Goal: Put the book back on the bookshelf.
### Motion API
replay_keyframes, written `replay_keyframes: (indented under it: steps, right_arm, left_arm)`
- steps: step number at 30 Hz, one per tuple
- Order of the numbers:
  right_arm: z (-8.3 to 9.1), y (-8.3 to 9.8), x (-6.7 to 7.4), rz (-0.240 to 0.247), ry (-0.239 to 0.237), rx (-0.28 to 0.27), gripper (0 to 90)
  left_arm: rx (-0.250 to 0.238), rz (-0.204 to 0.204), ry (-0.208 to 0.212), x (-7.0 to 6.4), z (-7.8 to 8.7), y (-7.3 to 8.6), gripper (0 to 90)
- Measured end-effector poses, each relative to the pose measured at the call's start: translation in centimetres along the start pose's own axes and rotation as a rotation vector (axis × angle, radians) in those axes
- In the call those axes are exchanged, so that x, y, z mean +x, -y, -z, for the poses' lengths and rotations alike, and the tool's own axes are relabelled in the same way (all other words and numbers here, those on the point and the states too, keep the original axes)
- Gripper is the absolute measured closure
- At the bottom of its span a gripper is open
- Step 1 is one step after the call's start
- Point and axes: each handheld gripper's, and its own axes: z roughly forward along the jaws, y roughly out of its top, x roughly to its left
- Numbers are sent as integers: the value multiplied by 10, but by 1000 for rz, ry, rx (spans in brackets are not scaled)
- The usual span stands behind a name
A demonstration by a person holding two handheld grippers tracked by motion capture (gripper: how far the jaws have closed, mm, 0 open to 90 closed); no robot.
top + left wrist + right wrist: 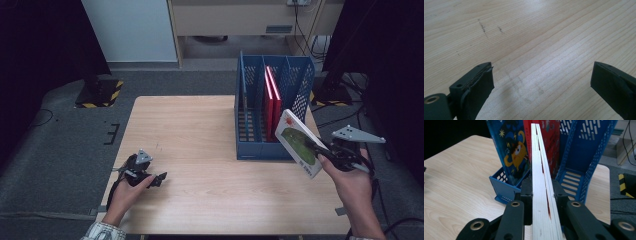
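Observation:
My right gripper (318, 148) is shut on a thin book (298, 143) with a white and green cover, held tilted in the air just in front of the right end of a blue perforated file rack (260, 149). In the right gripper view the book's white page edge (539, 170) runs straight out between the pressed jaws of my right gripper (542, 192), towards the rack (594, 150). Red books (272, 97) stand upright in the rack. Beside a red book (552, 140) there, a blue cartoon book (509, 147) leans. My left gripper (159, 179) rests open on the table, nothing between its jaws (541, 82).
The rack stands at the back right of the light wooden table (200, 130). Grey carpet surrounds the table, with a black stand on a yellow-striped base (100, 92) at the far left and cables on the floor at the right.

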Motion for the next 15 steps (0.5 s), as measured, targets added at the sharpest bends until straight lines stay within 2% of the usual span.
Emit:
replay_keyframes:
  steps: [15]
  right_arm:
    - [-2, -1, -18, -44, 62, 7, 765]
  left_arm:
    - [0, 0, -3, 0, 0, 0, 38]
